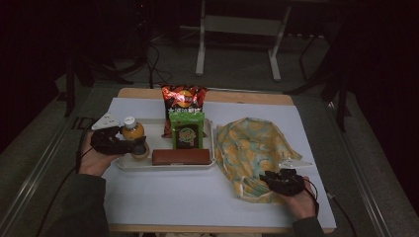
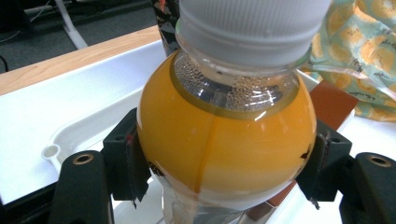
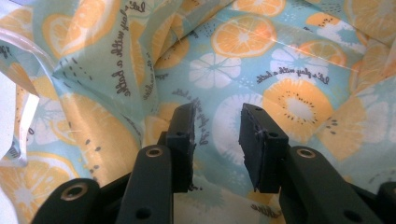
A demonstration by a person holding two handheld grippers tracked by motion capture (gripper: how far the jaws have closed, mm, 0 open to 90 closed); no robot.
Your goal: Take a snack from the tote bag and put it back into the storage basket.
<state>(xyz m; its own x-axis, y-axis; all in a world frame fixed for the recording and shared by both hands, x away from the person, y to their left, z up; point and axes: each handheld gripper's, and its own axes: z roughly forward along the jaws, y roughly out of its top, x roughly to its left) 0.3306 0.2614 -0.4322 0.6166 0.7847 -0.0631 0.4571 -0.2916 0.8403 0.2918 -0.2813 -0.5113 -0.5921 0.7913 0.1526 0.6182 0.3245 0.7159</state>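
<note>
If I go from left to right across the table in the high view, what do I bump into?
Left tool shut on the orange juice bottle → brown bar at the front of the white tray → orange-print bag → right tool.

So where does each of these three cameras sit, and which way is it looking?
High view: above the person's side, facing forward and down on the white table; both hands show.
Left gripper view: on the left claw, facing the round orange juice bottle it grips.
Right gripper view: on the right claw, facing the orange-print cloth bag.
Shared: bag and bottle also show from above.
</note>
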